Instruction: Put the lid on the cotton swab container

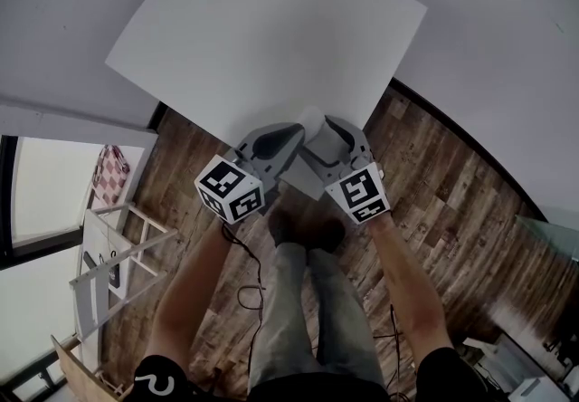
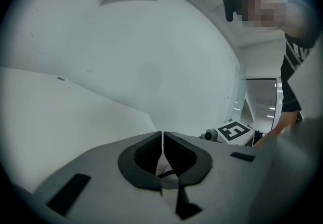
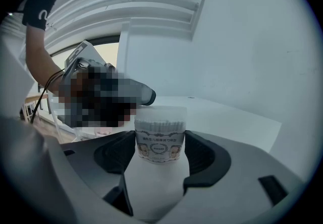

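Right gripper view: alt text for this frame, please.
A cotton swab container, label facing the camera, stands upright between the right gripper's jaws, which press on its sides. Behind are a white table and the left gripper.

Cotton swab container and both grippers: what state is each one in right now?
cotton swab container: upright, full of swabs, clamped by the right gripper; lid on or off, cannot tell.
right gripper: shut on the container, one pad on each side.
left gripper: jaws together, nothing between them.
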Tool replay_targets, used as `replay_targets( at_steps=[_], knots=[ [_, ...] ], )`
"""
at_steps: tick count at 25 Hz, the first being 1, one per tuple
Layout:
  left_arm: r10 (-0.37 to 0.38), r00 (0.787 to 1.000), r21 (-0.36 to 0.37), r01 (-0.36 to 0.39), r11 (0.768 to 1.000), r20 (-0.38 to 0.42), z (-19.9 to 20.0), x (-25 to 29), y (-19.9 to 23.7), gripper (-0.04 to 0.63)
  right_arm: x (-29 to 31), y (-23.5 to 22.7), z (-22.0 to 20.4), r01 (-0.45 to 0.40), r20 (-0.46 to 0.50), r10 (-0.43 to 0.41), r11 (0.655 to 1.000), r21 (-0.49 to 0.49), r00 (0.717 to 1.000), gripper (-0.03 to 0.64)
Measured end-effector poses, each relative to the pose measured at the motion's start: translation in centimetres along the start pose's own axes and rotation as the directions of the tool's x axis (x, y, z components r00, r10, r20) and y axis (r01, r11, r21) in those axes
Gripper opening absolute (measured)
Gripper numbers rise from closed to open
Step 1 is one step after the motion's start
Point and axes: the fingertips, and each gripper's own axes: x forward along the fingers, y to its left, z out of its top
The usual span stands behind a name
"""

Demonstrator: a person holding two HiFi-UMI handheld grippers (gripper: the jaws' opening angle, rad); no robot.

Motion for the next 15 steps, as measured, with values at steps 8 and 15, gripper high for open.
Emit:
replay_targets(
  at_steps=[8, 15],
  knots=[
    [0.026, 0.999, 0.025, -0.025, 0.999, -0.033, -0.2, 0.7, -0.3, 0.026, -0.4, 0.0, -0.2, -0.004, 0.001, 0.004, 1.000, 0.022, 1.000, 0.316],
    [0.015, 0.998, 0.076, -0.010, 0.997, -0.068, -0.3, 1.4, -1.1, 0.026, -0.5, 0.0, -0.1, 0.004, 0.007, -0.004, 1.000, 0.028, 1.000, 0.316]
  ],
)
